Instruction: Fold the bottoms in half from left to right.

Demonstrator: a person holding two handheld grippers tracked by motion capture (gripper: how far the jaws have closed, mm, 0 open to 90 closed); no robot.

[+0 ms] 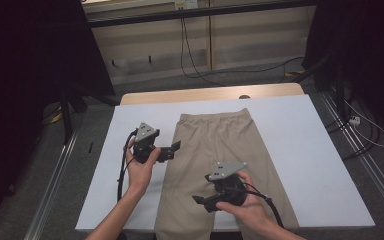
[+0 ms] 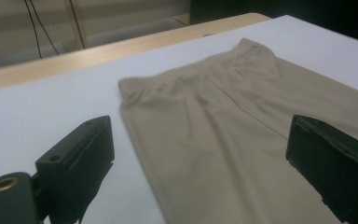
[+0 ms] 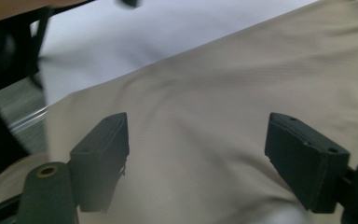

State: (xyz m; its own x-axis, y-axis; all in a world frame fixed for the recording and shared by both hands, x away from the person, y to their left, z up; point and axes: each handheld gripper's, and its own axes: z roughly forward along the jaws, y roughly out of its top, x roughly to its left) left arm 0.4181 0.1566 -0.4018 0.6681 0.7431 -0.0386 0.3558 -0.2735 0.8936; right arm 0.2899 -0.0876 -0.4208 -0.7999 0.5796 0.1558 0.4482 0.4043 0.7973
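Observation:
A pair of beige trousers [image 1: 215,145] lies flat on the white table cover [image 1: 290,135], waistband at the far end and legs toward the near edge. My left gripper [image 1: 172,151] hovers at the trousers' left edge below the waistband, pointing right, jaws open with nothing in them. In the left gripper view the left gripper [image 2: 200,135] spans that edge of the trousers [image 2: 223,116]. My right gripper [image 1: 201,202] is over the lower legs, pointing left, open. In the right gripper view the right gripper [image 3: 198,126] stands wide above the trousers [image 3: 223,88], not pressing the cloth.
The wooden tabletop [image 1: 210,94] shows past the white cover's far edge. Cables [image 1: 190,60] trail on the floor beyond. Metal floor rails [image 1: 55,180] run along both sides of the table. Dark curtains [image 1: 25,60] hang left and right.

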